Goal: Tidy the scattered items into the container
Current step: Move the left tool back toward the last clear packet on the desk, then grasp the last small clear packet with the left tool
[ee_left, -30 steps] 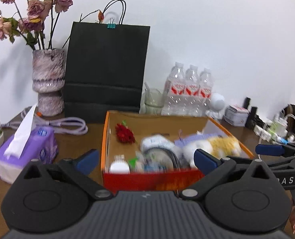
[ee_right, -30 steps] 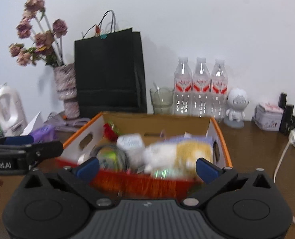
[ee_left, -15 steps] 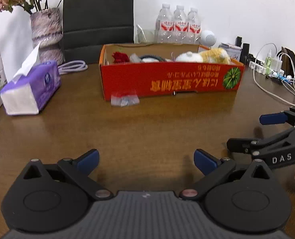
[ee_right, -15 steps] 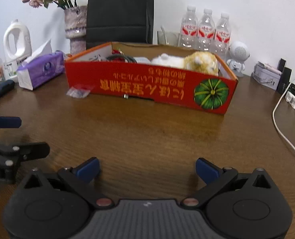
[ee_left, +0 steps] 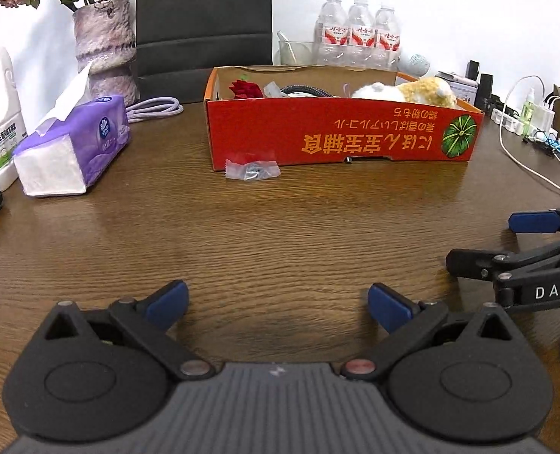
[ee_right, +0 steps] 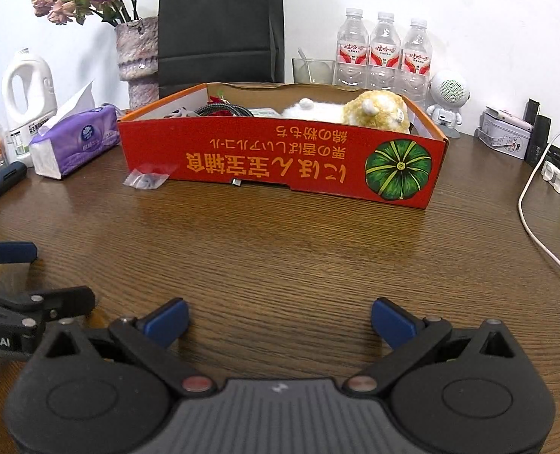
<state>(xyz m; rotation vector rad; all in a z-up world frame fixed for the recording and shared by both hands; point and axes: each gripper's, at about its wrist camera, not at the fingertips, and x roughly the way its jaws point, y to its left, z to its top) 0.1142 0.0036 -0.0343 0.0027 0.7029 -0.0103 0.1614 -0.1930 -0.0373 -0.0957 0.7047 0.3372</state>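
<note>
Both grippers have pulled back low over the table's near edge | left, right spread, empty | packet touching box front | approach low, pinch flat.

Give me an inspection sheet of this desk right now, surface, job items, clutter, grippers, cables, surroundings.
Surface: wooden table, bare in front of both grippers.
Job's things: red box holds a plush toy, a red flower and a dark cable; small clear bag lies outside, against the box's front.
Clutter: tissue pack, white jug.
Grippers: left gripper and right gripper open, empty, low over the table.
Cables: white cable at right; coiled cord behind the tissues.
Surroundings: vase, black bag, three bottles, white wall.
</note>
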